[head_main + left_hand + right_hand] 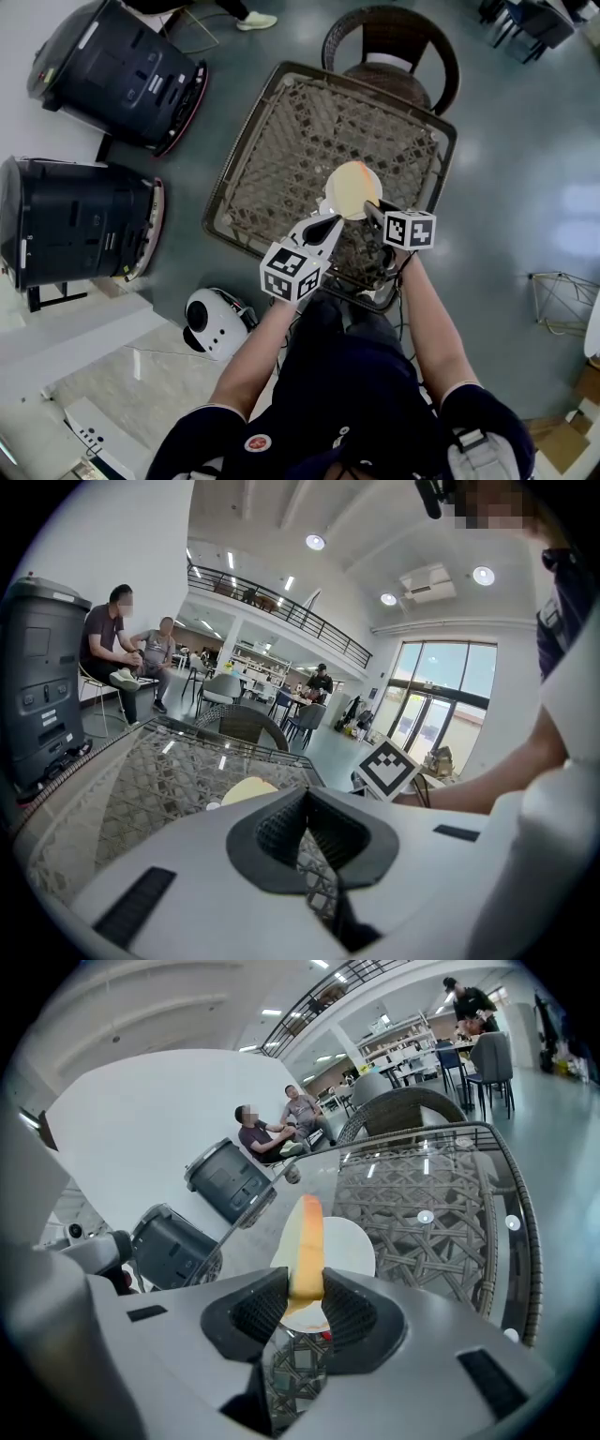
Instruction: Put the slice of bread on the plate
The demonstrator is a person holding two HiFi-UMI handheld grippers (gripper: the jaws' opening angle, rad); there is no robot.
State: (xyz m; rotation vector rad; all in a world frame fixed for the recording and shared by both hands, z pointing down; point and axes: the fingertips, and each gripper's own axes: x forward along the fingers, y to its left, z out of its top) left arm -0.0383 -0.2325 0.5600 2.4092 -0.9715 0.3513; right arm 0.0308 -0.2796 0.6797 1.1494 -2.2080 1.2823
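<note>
A slice of bread (306,1241), golden with a pale crust, is clamped edge-on between the pads of my right gripper (305,1293). It hangs just over the white plate (349,1249) on the glass-topped wicker table (246,141). In the head view the bread (354,187) covers most of the plate (329,194), with my right gripper (371,207) at its near edge. My left gripper (330,223) sits just left of it, jaws shut and nothing between them (305,808).
A wicker chair (394,47) stands at the table's far side. Two black bin-shaped machines (112,70) (80,220) stand on the floor to the left, and a small white round device (211,323) lies by my feet. People sit in the background (117,653).
</note>
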